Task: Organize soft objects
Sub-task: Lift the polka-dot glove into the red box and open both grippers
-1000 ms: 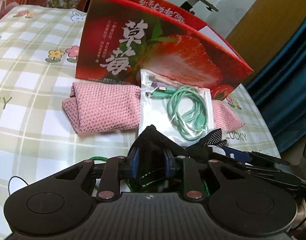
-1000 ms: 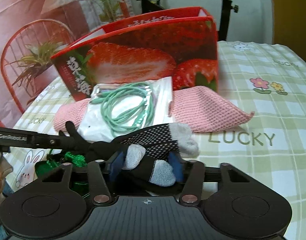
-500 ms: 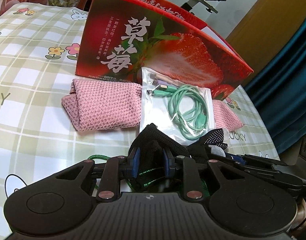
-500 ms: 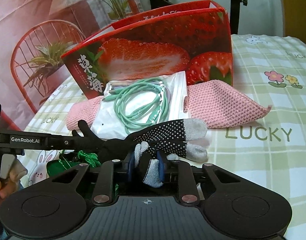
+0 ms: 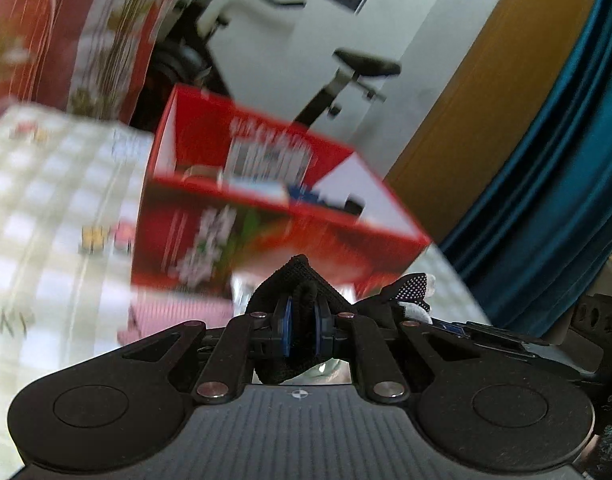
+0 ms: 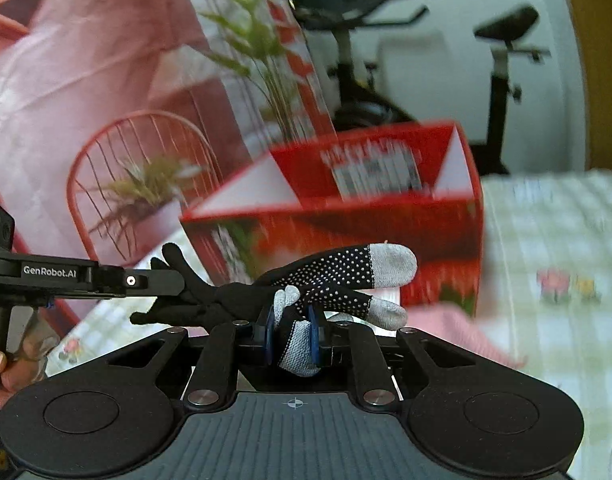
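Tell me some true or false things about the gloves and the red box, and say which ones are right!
1. Both grippers pinch black glove fabric. True: left gripper, right gripper.
2. The gloves have grey fingertips. True.
3. The red box has a lid on. False: its top is open.
4. The gloves lie inside the box. False: they are held in front of it.
5. A pink cloth lies before the box. True.

The left gripper [image 5: 302, 327] pinches a fold of black knitted glove [image 5: 301, 280] between its blue pads [image 5: 285, 332]; the glove's white-dotted fingers [image 5: 412, 286] trail to the right. Beyond stands an open red strawberry-printed cardboard box [image 5: 265, 216] on a checked tablecloth [image 5: 45, 208], with a pink knitted cloth [image 5: 177, 312] lying before it.
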`<state>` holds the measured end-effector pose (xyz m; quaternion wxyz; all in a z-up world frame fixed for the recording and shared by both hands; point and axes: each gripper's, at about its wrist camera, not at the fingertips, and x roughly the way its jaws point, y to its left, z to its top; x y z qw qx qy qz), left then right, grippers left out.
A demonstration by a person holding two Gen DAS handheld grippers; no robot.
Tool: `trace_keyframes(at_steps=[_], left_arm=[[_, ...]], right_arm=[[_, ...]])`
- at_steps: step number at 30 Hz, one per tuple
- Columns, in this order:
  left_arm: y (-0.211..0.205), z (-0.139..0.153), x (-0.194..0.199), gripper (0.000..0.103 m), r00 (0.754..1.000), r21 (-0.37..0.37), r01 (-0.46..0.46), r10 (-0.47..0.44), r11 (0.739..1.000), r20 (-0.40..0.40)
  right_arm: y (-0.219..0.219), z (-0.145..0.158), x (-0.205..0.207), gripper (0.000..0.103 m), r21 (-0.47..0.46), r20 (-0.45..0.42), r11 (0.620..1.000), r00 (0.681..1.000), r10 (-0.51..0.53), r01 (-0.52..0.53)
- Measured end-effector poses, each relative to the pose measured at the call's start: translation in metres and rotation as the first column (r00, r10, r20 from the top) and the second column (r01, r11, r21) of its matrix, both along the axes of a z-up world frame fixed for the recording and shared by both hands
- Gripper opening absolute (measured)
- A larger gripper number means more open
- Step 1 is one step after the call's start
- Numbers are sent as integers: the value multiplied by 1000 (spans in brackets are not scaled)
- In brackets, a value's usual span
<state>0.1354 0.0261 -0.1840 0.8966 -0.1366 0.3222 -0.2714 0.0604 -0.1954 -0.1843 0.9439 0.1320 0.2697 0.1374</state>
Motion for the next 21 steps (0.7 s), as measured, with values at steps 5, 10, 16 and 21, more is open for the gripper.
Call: trace_keyframes(at_steps=[5,10,16,21], left_arm=[[-6,31,9,12,998,-6,-1,1,1000,66],[-12,49,35,12,997,-18,-20,21,1000,78],[-13,50,80,12,996,0,-64,63,998,67],[-19,45,121,12,993,36,-117,116,992,29]], right_arm=[[-5,36,18,15,-31,76,999,997,18,-16],[-10,62,50,15,-59,109,998,994,30,-23],[-11,72,112,15,-119,91,993,995,37,-26],[-4,66,170,15,-189,43,982,999,21,-13]])
